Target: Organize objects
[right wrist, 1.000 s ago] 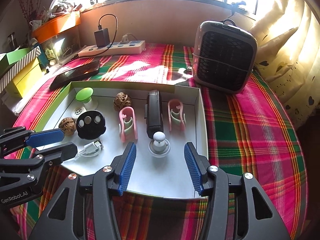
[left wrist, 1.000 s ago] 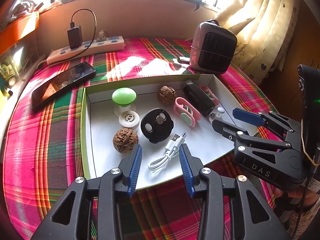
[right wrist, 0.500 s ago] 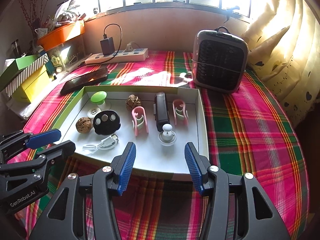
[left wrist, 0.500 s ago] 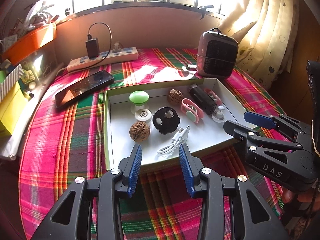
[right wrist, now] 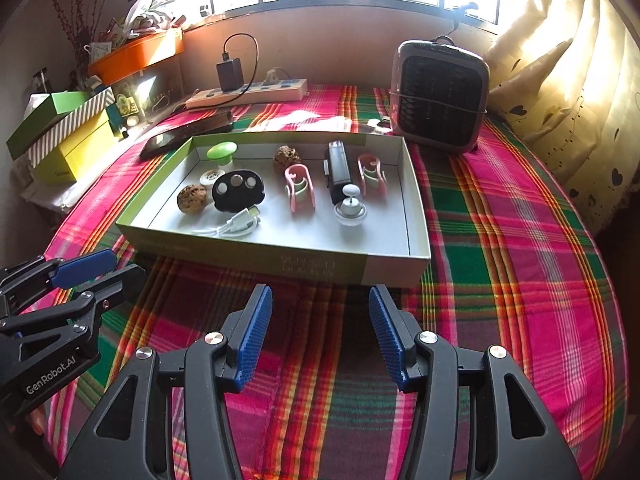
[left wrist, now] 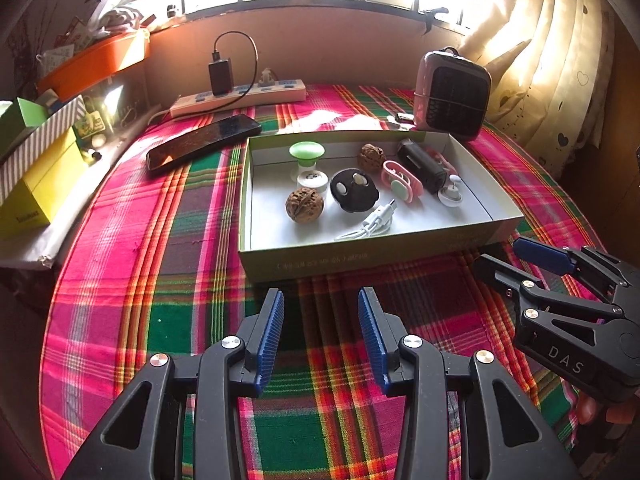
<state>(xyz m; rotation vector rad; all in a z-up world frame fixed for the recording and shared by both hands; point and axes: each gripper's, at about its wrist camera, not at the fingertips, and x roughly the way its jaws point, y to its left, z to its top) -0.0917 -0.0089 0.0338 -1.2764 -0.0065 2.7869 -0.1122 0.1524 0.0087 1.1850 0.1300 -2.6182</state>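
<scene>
In the middle of the plaid tabletop [left wrist: 168, 280], a shallow box [right wrist: 280, 258] is holding small objects. Near it, the left gripper [left wrist: 320, 322] marked "GenRobot.AI" and the right gripper [right wrist: 320, 328] marked "DAS" are hovering wide apart, gripping nothing.

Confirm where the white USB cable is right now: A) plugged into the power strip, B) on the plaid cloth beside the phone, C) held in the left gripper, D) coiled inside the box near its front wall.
D: the white USB cable lies coiled inside the box near its front wall, and both grippers are open and empty.
</scene>
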